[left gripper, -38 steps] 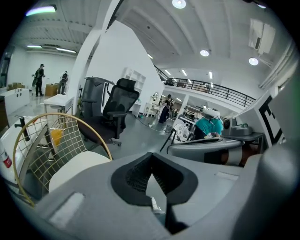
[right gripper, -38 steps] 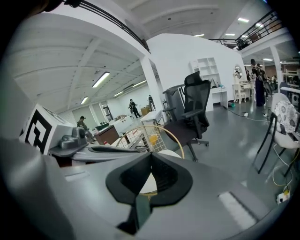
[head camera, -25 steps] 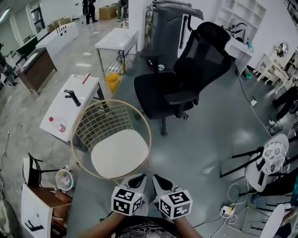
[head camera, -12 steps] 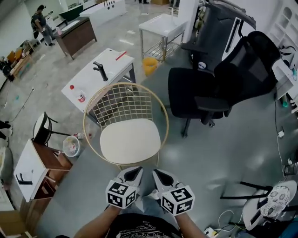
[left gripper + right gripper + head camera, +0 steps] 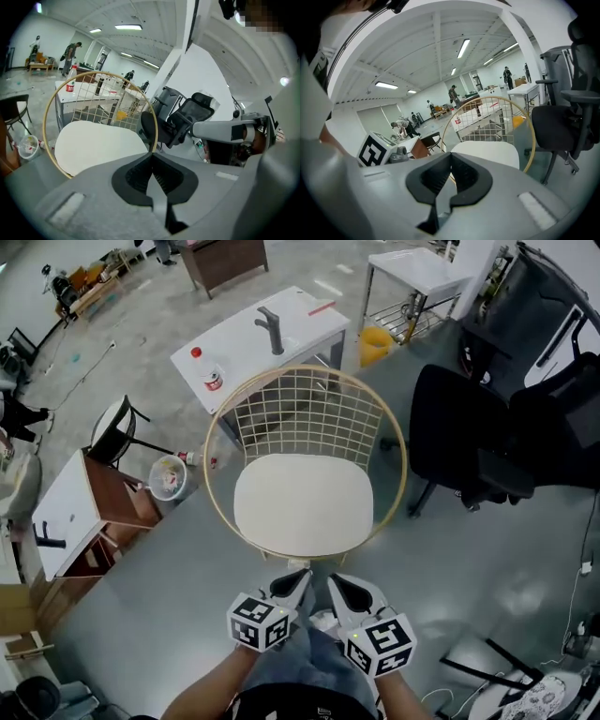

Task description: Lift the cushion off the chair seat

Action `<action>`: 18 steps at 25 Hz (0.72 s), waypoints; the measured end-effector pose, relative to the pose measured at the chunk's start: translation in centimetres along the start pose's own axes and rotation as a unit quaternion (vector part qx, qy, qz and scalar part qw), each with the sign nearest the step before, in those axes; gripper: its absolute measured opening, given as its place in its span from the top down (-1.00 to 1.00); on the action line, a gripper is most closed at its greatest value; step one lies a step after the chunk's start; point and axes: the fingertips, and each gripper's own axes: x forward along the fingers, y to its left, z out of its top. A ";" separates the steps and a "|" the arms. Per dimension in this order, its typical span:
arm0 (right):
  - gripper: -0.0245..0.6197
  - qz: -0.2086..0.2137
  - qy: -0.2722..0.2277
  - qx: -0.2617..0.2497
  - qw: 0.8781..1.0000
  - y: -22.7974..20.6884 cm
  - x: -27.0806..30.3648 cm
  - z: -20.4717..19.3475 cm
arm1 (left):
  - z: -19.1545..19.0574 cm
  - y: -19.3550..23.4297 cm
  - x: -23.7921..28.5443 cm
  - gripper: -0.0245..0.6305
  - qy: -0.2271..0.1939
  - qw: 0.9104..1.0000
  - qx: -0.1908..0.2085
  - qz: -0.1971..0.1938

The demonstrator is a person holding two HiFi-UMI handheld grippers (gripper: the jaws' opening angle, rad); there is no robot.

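At the far left a brown-and-white wooden cabinet (image 5: 84,512) is seen, with a small black chair (image 5: 117,423) and a round bin (image 5: 169,476) just beside it. Further right a flat white table (image 5: 234,351) is set behind the wire chair, and a red-capped bottle (image 5: 211,376) and a black faucet (image 5: 272,332) are carried on it. In the middle, the wire chair (image 5: 309,413) is formed of a round gold hoop with a thin grid back. The cushion (image 5: 302,505), off-white, smooth and rounded-square, is laid flat on its seat. Near its front edge the left gripper (image 5: 298,579) and the right gripper (image 5: 337,583) are held side by side, each empty with jaws pressed together. The cushion is touched by neither, and only the hoop's front rim lies between. To the right a yellow bin (image 5: 375,343) and a black padded office chair (image 5: 459,437) are placed, the latter close to the hoop.
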 end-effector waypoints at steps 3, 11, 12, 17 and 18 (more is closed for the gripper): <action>0.95 0.013 0.014 -0.008 1.000 -0.2 1.7 -1.0 | -1.3 2.3 1.2 0.93 -0.015 0.999 -0.037 -0.005; 0.94 0.041 0.061 -0.057 0.996 -2.1 4.5 -3.9 | -6.7 6.7 5.5 0.93 -0.044 0.985 -0.164 -0.025; 0.94 0.042 0.066 -0.059 0.995 -2.1 4.7 -4.0 | -7.2 7.1 5.6 0.93 -0.048 0.983 -0.176 -0.027; 0.94 0.046 0.087 -0.074 0.992 -1.1 7.0 -4.0 | -9.3 10.3 5.4 0.78 -0.052 0.974 -0.217 -0.028; 0.94 0.045 0.092 -0.075 0.992 -0.9 7.3 -4.1 | -9.7 10.7 5.4 0.78 -0.055 0.971 -0.230 -0.033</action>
